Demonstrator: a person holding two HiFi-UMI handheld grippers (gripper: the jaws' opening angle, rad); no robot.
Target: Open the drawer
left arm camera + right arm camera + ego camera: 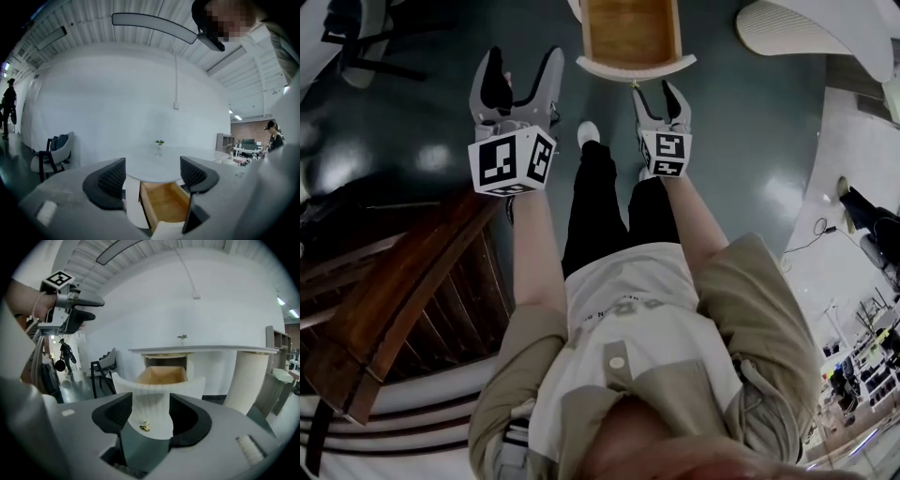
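The drawer (630,37) stands pulled out from under a white round table (159,166); its inside is bare light wood (165,205) and its front (157,392) is white, ribbed and curved. A small brass knob (145,427) sits low on that front. My right gripper (150,412) is open just before the front, with the knob seen between its jaws but untouched. In the head view the right gripper (658,94) hangs just below the drawer's front edge. My left gripper (523,66) is open and holds nothing, to the left of the drawer; in its own view the left gripper (152,180) looks at the drawer from the side.
A small plant (160,142) stands on the tabletop. A white ribbed table leg (246,380) rises right of the drawer. A chair (52,157) with a dark frame stands to the left. Dark wooden rails (394,300) lie at my lower left. A person walks far off (64,355).
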